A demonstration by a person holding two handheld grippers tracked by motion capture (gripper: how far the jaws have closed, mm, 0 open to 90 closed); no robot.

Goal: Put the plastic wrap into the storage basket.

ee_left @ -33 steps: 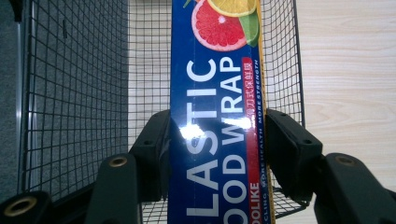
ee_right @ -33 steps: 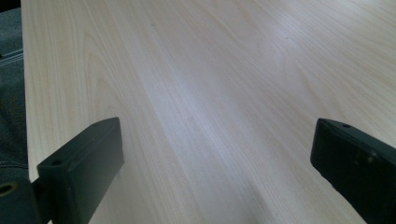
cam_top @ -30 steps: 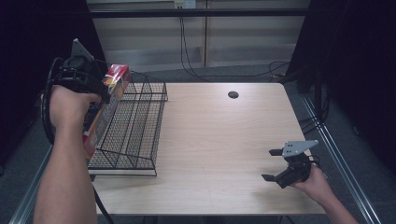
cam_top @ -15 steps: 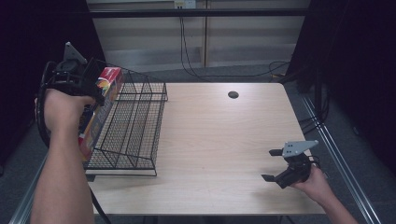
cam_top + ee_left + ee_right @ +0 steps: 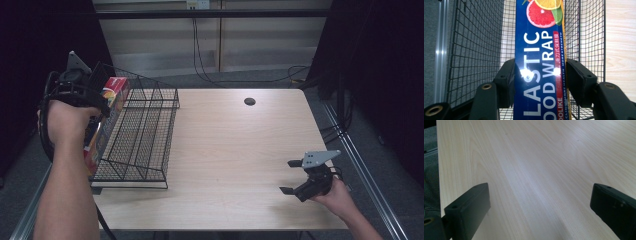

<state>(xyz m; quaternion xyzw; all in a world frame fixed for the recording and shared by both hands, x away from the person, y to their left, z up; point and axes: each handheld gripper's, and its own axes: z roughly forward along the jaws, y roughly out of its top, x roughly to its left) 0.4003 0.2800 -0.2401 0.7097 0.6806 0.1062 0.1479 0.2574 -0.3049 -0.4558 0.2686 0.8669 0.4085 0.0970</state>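
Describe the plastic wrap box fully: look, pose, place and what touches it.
The plastic wrap box is long, narrow and glossy, apparently cardboard: dark blue with white lettering, a red strip and citrus slices. The left gripper clamps its two long sides. It hangs tilted over the left edge of the black wire basket, red end farthest.

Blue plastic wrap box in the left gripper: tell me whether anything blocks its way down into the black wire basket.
Nothing visible blocks it. The left gripper clamps the blue plastic wrap box over the black wire basket, whose mesh floor below looks bare. The right gripper stands open, far off over the wooden table.
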